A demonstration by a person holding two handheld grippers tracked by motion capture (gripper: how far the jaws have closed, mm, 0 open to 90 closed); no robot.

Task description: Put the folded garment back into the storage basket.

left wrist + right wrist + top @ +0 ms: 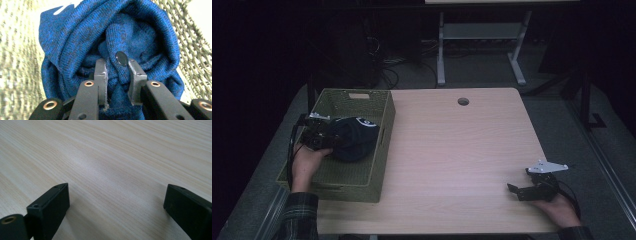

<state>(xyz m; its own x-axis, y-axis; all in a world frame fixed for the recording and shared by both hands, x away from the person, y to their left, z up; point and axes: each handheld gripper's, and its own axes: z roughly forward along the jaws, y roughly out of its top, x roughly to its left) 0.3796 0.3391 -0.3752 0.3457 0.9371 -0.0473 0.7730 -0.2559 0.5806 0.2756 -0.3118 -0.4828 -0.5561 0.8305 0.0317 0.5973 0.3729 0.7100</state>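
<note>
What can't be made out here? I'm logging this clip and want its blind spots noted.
- High view: the blue knit garment in the woven basket is too dark and bunched to identify.
- Left gripper view: the garment hides the basket floor beneath it.
- High view: the left hand-held gripper has its tips buried in the fabric.

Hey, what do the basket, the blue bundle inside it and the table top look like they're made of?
The basket looks woven, maybe from paper cord or plastic strands: an olive-green, matte, open mesh. The blue bundle is knitted cloth, likely wool or acrylic, with visible stitch rows, dark flecks and a glossy dark button; the left gripper pinches a fold. The table shows pale wood grain, smooth, possibly laminate.
</note>
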